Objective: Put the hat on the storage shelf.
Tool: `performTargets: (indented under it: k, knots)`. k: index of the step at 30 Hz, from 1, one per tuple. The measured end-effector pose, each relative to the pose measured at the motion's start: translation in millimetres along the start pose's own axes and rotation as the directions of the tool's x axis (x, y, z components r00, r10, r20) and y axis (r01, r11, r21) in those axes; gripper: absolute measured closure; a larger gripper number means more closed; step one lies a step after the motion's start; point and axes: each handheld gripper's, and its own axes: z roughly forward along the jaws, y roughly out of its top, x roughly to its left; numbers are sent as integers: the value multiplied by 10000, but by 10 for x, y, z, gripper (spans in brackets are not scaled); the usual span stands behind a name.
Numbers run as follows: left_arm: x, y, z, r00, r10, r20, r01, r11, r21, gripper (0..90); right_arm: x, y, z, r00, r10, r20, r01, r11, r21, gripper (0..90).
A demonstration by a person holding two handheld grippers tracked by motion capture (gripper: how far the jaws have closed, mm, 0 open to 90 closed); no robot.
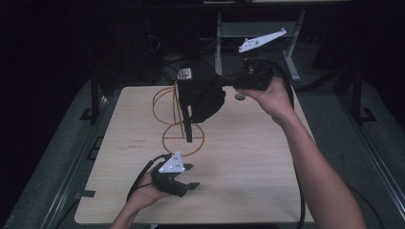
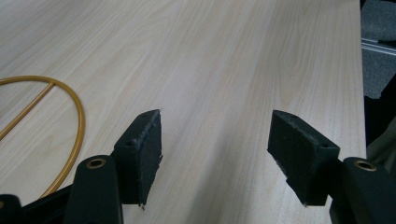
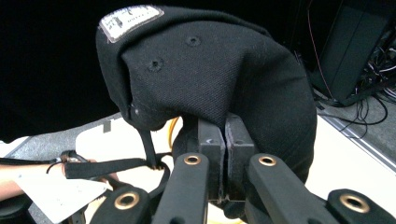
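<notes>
- From the high view I see my right gripper (image 1: 224, 82) raised over the far side of the table (image 1: 248, 157), its fingers clamped on a black cap (image 1: 200, 93) that hangs beside a gold wire stand (image 1: 174, 119).
- The right gripper view brings what that one lacks: the two fingers (image 3: 210, 154) pressed together on the cap's (image 3: 210, 79) lower edge, a grey label (image 3: 130, 18) on its crown, and a strap dangling left of them.
- My left gripper (image 1: 188, 176) sits low near the table's front edge.
- The left gripper view shows its fingers (image 2: 144, 149) wide apart, bare wood between them and the stand's (image 2: 77, 130) gold ring just left.
</notes>
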Motion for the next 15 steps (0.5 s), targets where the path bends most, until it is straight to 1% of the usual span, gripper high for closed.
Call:
performTargets:
  k: [1, 3, 4, 12, 15]
  knots:
    - [-3, 0, 1, 10000, 0, -9, 0, 10000, 2, 349, 1, 18, 22, 10000, 7, -45, -7, 10000, 19, 882]
    - [-9, -4, 1, 10000, 14, 15, -14, 10000, -57, 349, 0, 69, 67, 9998, -167, -47, 168, 9998, 126, 882]
    - [-10, -4, 2, 10000, 11, 25, -11, 10000, -43, 349, 13, 98, 88, 9999, -56, -122, 58, 9999, 87, 882]
    - [4, -1, 35, 9999, 33, 104, -33, 10000, -15, 349, 16, 260, 226, 9989, -312, -347, 319, 9993, 208, 881]
    - [8, 9, 48, 9999, 95, 145, -95, 10000, 3, 349, 17, 300, 273, 9985, -291, -467, 302, 9993, 225, 881]
